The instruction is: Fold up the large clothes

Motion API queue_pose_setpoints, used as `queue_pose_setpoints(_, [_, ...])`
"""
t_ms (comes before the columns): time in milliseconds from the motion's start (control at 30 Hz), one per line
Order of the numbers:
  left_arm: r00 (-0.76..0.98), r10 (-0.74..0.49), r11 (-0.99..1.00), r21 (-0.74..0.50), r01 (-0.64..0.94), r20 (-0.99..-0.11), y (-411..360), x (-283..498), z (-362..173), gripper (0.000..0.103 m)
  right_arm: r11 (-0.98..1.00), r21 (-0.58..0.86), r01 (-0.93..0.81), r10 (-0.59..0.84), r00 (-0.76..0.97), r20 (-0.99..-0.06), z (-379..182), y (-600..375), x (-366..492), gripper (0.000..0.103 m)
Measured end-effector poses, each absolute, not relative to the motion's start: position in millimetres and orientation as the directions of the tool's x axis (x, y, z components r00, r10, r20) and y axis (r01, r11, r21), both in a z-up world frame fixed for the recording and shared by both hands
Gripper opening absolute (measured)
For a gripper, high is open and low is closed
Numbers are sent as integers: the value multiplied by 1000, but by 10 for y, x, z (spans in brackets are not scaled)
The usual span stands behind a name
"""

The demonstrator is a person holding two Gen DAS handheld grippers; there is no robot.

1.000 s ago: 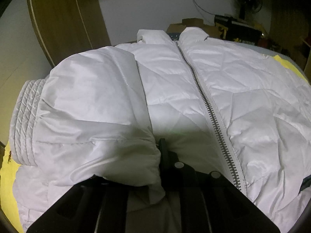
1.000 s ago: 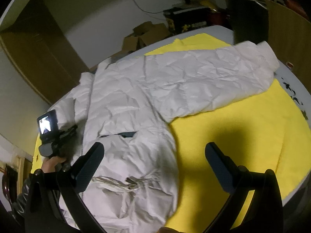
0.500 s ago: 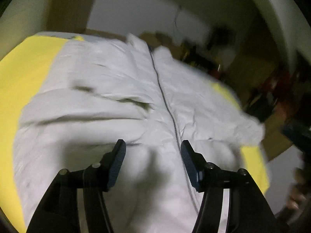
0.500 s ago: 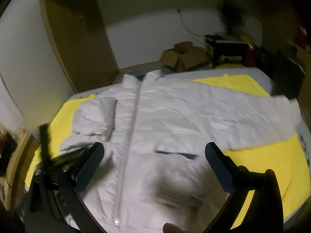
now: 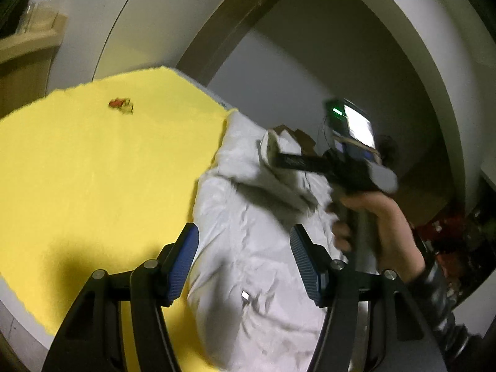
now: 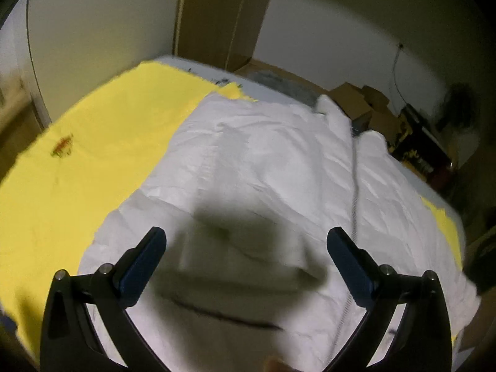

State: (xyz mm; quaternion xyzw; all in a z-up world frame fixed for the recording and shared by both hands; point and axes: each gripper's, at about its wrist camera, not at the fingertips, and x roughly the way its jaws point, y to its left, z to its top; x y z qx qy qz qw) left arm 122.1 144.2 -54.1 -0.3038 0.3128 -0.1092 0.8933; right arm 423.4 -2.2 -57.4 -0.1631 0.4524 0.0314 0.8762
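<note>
Both claws hung empty over the white padded jacket (image 6: 279, 167), which lay spread on the yellow cloth (image 6: 102, 142) covering the table, its zip (image 6: 356, 186) running away from me toward the collar at the far end. That zip line was the jacket's long axis, and it was what I judged the coming move to turn on: whatever got folded next had to come across toward it. My right gripper (image 6: 246, 260) pointed steeply down at the body of the jacket, with the zip just beyond its right-hand finger and a folded-in hump of fabric (a sleeve, I think, though the blur kept me from being sure) directly below and ahead of the gap; its fingers stood wide apart with nothing between them. My left gripper (image 5: 243, 260) was likewise unclenched, its jaws parted with only air between the pads, and it looked along the jacket's edge where white met yellow, so the garment lay ahead and to the right of it. In that left view the right hand (image 5: 375, 229) was visible gripping its handle above the jacket, nearer the middle of the garment. I judged the right hand better placed for the next grab, the left being off toward the bare cloth.
</note>
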Motion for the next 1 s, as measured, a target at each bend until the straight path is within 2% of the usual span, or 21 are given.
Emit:
queue_pose_setpoints(167, [745,-420,778,-628,3,-518,1419,1198,-698,62,888,-394,-238,-208,556,-805,-869,247,4337,103])
queue_pose_setpoints(267, [731,-430,776,-630,1,-529,1454,1184,-776,62,874,-426,-236,-248,538,-806,-962,229,4395,102])
queue_pose_setpoints(300, [729,-432,775,-632,-1,-531,1461,1185,-800,62,872,-433,-229,-260,533,-805,-975,203,4434,98])
queue_pose_setpoints(367, [726,-433,771,-637,-9,-535,1488,1195,-831,62,863,-460,-208,-297,528,-796,-997,172,4520,72])
queue_pose_setpoints(433, [724,-430,769,-639,-18,-539,1505,1149,-834,62,863,-467,-194,-315,517,-796,-1003,128,4586,27])
queue_pose_setpoints(467, [723,-428,769,-639,-25,-542,1515,1153,-846,62,866,-464,-187,-315,516,-796,-984,89,4593,18])
queue_pose_setpoints(667, [720,-420,767,-640,-43,-552,1544,1157,-896,62,952,-283,-115,-177,550,-816,-514,-370,4473,12])
queue_pose_setpoints(833, [708,-428,777,-629,-31,-563,1424,1224,-879,62,999,31,42,1,587,-810,-12,-1419,4261,12])
queue_pose_setpoints(900, [699,-436,781,-624,-20,-568,1346,1251,-871,62,979,161,126,56,592,-804,13,-2024,4207,12])
queue_pose_setpoints(1000, [681,-451,789,-614,3,-576,1184,1281,-859,62,947,242,212,84,563,-822,-247,-2627,4163,12])
